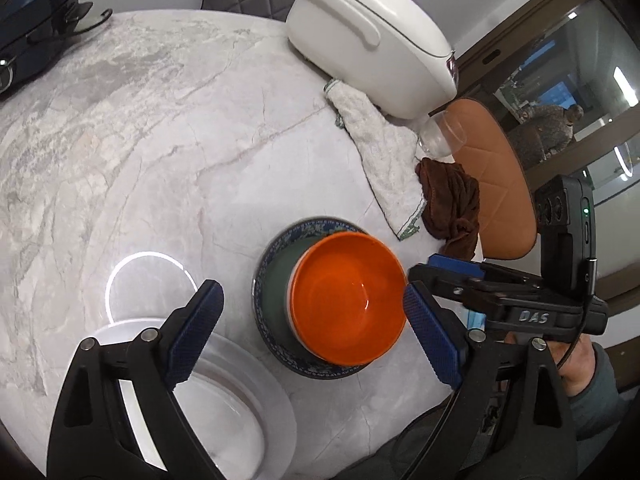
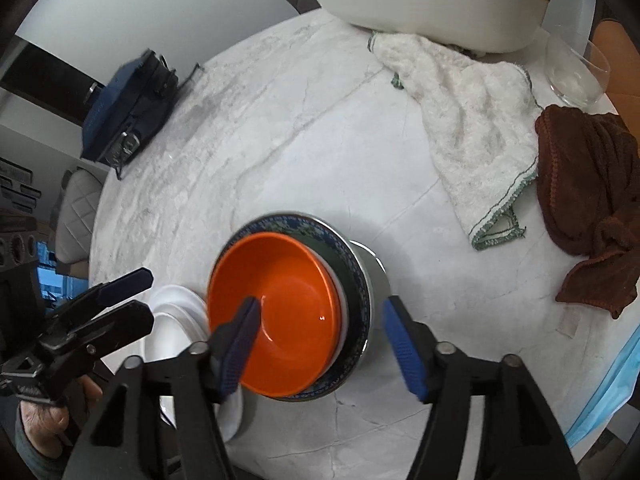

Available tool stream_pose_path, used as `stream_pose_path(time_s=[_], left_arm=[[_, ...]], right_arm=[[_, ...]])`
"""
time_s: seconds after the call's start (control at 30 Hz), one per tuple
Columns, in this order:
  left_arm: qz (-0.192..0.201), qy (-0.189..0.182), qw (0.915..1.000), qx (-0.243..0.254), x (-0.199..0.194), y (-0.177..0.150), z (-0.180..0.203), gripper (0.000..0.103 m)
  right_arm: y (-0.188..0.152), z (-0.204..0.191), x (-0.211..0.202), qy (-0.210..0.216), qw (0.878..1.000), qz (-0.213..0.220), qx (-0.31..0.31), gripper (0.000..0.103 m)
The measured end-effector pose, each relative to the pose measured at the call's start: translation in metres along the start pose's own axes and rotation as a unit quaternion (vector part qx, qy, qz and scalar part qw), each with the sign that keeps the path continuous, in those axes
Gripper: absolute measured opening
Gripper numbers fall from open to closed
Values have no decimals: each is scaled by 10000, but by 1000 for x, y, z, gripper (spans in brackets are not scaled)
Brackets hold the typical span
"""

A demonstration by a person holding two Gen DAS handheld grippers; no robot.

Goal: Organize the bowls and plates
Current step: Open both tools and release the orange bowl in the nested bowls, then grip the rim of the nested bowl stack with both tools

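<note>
An orange bowl sits nested on top of a stack, inside a dark bowl with a blue patterned rim. White plates lie just left of the stack. My left gripper hangs open above the stack's left side, holding nothing. My right gripper is open too: one finger hovers over the orange bowl's inside, the other stands outside the stack's right rim, and neither pad presses on it.
The round marble table carries a white rice cooker, a white towel, a brown cloth and a glass at the far right. A dark blue bag lies far left. An orange-brown chair stands beyond the right edge.
</note>
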State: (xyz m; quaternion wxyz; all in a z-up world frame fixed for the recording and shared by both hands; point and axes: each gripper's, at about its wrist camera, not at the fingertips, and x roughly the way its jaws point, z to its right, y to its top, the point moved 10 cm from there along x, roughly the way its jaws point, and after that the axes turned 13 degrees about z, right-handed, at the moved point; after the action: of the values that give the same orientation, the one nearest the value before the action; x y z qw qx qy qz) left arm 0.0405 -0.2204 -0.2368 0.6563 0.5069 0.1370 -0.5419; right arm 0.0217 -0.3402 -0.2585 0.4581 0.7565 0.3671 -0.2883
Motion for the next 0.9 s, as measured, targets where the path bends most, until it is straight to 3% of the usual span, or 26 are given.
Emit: stream_pose_path(time_s=[0.07,0.17,0.23,0.37,0.5,0.7,0.8,0.9], left_arm=[[44,31,9997,258,-8,9,-6,92],[-374,318,9966,660,-9,9,-26,98],[-614,333,9955,642,-8,8,-39,98],[-953,133,9932,662,0,0,-57,98],[-1176,6,9898,803,17,-13,-59,96],[-1378,-253,9852,991,42,-28,-52,95],[-1407,-287,9834,1106,51,-30,-47,83],[-1439,-196,9828,1140,58,-28,-50,78]], right_arm=[[10,1,-16,222,9991,332,131,92],[15,16,-33,365,9971,578,322,92],[13,34,-39,294,9960,700,461,85],[-10,62,-29,306,9930,310,1096,54],[-36,72,-11,500,9860,32,1588,48],[-53,61,4,674,9811,-75,1811,48],[-55,59,9,656,9815,-114,1796,48],[-55,56,11,694,9814,-152,1784,48]])
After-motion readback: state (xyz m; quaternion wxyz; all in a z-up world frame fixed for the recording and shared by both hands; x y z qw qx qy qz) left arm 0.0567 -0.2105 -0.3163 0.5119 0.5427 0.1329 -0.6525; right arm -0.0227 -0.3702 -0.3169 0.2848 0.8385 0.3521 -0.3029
